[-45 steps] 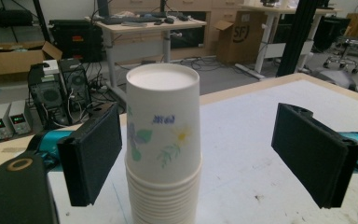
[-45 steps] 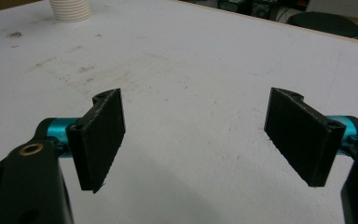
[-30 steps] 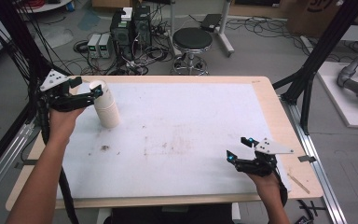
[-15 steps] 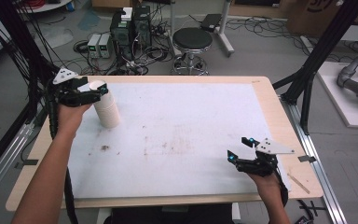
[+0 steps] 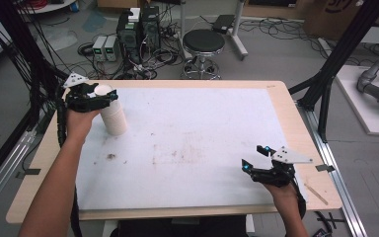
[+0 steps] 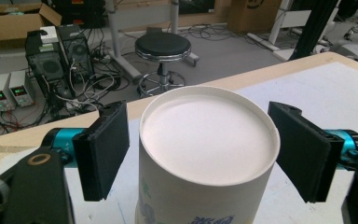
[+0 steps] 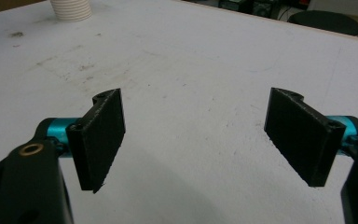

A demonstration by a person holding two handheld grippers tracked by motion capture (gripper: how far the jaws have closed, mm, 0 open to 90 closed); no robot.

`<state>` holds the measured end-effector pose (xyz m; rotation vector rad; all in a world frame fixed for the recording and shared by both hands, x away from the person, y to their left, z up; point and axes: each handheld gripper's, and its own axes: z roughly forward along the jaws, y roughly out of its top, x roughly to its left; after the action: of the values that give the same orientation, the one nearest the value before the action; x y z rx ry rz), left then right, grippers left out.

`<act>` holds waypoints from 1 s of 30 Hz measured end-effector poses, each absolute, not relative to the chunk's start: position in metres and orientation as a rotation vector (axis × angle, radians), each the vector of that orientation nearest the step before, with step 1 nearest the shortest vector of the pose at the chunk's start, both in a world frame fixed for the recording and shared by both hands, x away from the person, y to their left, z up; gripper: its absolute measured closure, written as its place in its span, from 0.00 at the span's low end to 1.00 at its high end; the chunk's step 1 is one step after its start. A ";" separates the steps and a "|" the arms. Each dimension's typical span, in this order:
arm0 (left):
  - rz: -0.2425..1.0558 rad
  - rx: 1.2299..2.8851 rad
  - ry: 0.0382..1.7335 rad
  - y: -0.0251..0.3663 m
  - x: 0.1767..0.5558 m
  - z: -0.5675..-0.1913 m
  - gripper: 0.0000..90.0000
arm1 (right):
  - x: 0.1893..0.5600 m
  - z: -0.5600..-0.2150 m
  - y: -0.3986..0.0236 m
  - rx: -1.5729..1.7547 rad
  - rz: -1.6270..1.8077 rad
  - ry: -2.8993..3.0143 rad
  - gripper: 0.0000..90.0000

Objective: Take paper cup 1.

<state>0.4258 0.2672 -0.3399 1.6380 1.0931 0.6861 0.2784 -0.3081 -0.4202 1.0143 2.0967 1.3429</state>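
A stack of white paper cups [image 5: 112, 116] stands upside down at the far left of the white mat; its top cup [image 6: 209, 140] has blue print on its side. My left gripper [image 5: 103, 94] reaches over the stack's top, a jaw on either side. Its jaws have just been closing, and in the left gripper view [image 6: 198, 149] a narrow gap still shows beside the left pad [image 6: 105, 154]. My right gripper [image 5: 253, 157] rests open near the mat's front right, and between its jaws [image 7: 198, 140] lies bare mat. The cup stack's ribbed rims [image 7: 70, 9] sit far off.
The white mat [image 5: 202, 138] covers a wooden table [image 5: 296, 123] and carries dark smudges [image 5: 111, 157] at its front left. Beyond the far edge stand a black stool [image 5: 204, 42], computer boxes [image 5: 138, 27] and loose cables. Black frame posts [image 5: 325, 84] rise at the right.
My left gripper has moved right and down onto the top of the cup stack, and its jaws stand narrower. The right gripper has kept still.
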 end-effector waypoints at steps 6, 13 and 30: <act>0.671 1.641 1.079 0.267 0.426 -0.341 0.37 | 0.278 -0.420 -0.309 1.012 1.340 2.097 0.23; 0.672 1.635 1.068 0.268 0.425 -0.339 0.38 | 0.278 -0.420 -0.309 1.012 1.341 2.097 0.23; 0.754 1.530 0.973 0.275 0.409 -0.289 0.40 | 0.279 -0.420 -0.306 1.009 1.344 2.104 0.23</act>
<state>0.4087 0.2751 -0.2889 1.5298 0.9729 0.7535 0.2794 -0.3060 -0.4205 1.0085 2.1042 1.3440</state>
